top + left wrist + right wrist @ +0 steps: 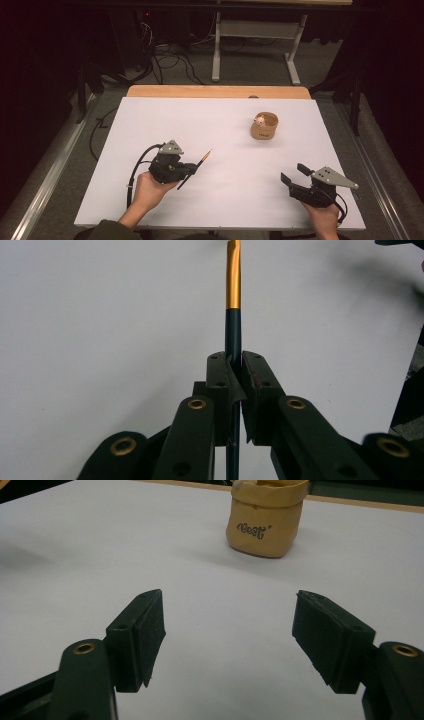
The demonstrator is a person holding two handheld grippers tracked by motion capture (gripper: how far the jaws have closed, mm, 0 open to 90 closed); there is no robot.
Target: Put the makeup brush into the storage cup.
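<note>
My left gripper [191,170] is shut on a thin paintbrush [196,167] with a dark handle and a golden ferrule, tip pointing up and to the right. From the left gripper view the brush [233,315] runs straight up between the closed jaws of the left gripper [236,377]. A small tan pouch [264,126] with something pale inside stands at the back right of the white table [225,135]. My right gripper [292,174] is open near the front right edge, nothing between its jaws. The right gripper view has the right gripper [229,625] facing the pouch [265,517], well short of it.
Behind the white surface runs a wooden table edge [218,91]. Beyond it on the floor are cables [170,60] and a white table frame [255,45]. A metal rail [55,165] runs along the left side.
</note>
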